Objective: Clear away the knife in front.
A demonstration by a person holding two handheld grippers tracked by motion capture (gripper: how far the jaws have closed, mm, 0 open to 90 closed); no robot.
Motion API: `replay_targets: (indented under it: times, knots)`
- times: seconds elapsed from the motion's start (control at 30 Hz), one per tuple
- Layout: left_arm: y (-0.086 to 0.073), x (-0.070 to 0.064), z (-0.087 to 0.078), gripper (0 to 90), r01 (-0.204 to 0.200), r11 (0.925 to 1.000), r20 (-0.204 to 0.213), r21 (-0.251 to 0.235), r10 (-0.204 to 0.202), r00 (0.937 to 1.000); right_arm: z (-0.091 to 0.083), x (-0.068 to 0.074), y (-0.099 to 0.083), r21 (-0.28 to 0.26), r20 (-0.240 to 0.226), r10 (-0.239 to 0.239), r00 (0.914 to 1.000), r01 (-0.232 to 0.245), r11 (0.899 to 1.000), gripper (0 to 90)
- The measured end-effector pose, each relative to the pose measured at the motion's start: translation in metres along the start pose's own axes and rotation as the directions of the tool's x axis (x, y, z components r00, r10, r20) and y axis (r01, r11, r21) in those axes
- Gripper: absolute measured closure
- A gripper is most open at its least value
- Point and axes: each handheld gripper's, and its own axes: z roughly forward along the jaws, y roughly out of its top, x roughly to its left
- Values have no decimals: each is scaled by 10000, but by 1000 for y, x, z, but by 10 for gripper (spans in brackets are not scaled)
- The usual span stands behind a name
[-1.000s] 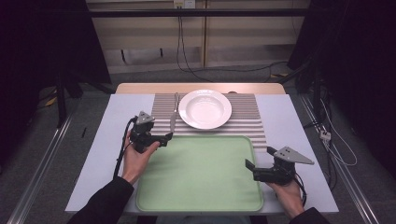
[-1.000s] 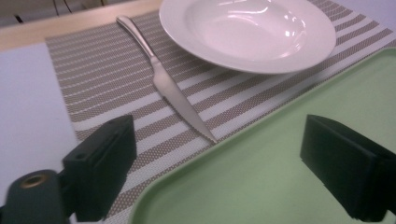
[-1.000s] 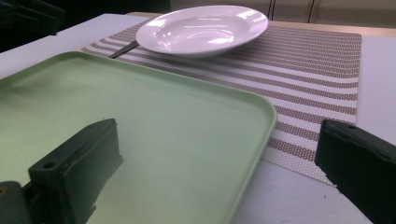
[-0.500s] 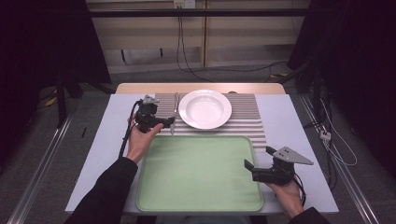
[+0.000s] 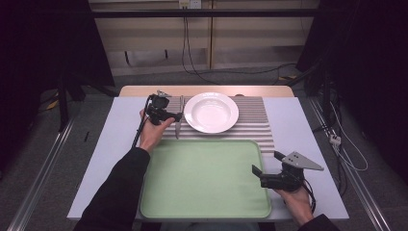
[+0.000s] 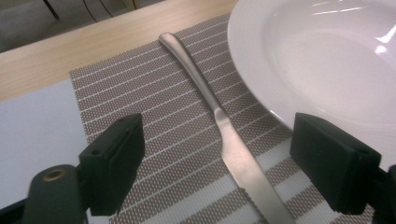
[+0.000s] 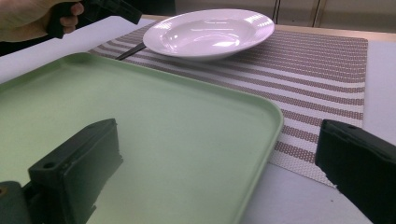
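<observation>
A steel table knife (image 5: 178, 118) (image 6: 219, 116) lies on a striped placemat (image 5: 250, 126) (image 6: 140, 84), just left of a white deep plate (image 5: 211, 111) (image 6: 327, 60). My left gripper (image 5: 176, 116) (image 6: 219, 145) hovers low over the knife's blade end, open, with one jaw on each side of the knife and nothing gripped. A pale green tray (image 5: 202, 178) (image 7: 140, 121) sits in front of the placemat. My right gripper (image 5: 265, 162) (image 7: 222, 158) stands open at the tray's right rim, holding nothing. The plate (image 7: 210, 30) shows beyond it.
A grey-white mat (image 5: 308, 139) covers the table under the tray and placemat; a wooden strip (image 5: 207, 90) shows at the far edge. Cables (image 5: 344, 144) hang off the right side. Bare mat lies left and right of the tray.
My left gripper has moved away from me and to the right, from the tray's far left corner to the knife beside the plate. The right gripper has stayed put.
</observation>
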Motion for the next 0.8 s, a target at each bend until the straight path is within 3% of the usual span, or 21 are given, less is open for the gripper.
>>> replay_targets:
  times: [0.1,0.17,0.3,0.4,0.47,0.67,0.8]
  knots:
    - [0,3,8,232,-6,9998,-53,185,7,10000,0,0,0,14,-28,-12,10000,12,10000,0]
    - [0,8,19,235,149,9976,-120,674,-142,9998,1,0,0,30,-38,-29,10000,29,10000,0]
    - [2,11,26,282,190,9972,-240,718,-174,9996,0,0,0,24,-60,-12,10000,12,10000,0]
    - [5,14,36,308,490,9943,-420,949,-452,9981,0,0,0,13,-67,33,10000,-33,10000,0]
    - [7,15,38,325,417,9929,-410,1113,-373,9985,-1,-1,-1,11,-70,46,10000,-46,10000,0]
    - [12,14,45,356,517,9928,-312,1084,-486,9983,-1,-2,-1,15,-88,53,9999,-53,10000,0]
    - [15,15,49,394,884,9906,-282,1044,-859,9959,-1,-2,-1,21,-91,71,9999,-71,10000,0]
